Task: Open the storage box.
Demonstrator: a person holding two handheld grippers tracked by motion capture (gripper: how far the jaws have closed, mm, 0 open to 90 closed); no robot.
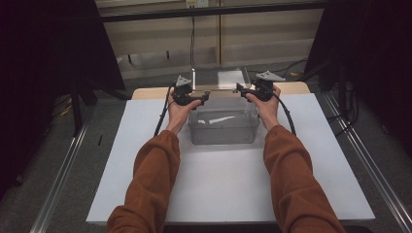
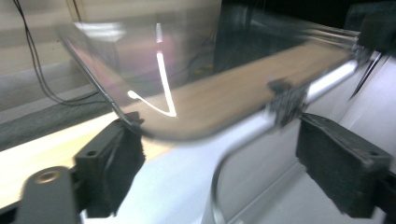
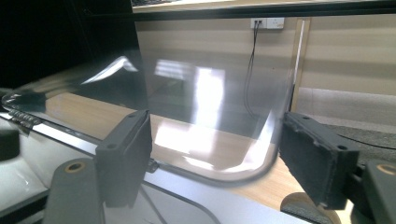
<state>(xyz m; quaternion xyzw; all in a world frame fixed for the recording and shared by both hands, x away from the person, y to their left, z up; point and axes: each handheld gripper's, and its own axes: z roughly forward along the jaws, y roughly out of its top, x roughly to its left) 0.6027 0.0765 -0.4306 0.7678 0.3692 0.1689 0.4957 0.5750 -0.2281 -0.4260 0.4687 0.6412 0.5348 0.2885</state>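
Both hand-held grippers, left [image 1: 200, 99] and right [image 1: 241, 90], stand open around the clear lid [image 1: 218, 82]

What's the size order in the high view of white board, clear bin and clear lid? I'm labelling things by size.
1. white board
2. clear bin
3. clear lid, standing tilted and seen edge-on, so it may look smaller than it is.

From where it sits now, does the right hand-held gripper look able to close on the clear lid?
Probably yes. The right hand-held gripper has its jaws open astride the clear lid's corner above the clear box, with nothing between.
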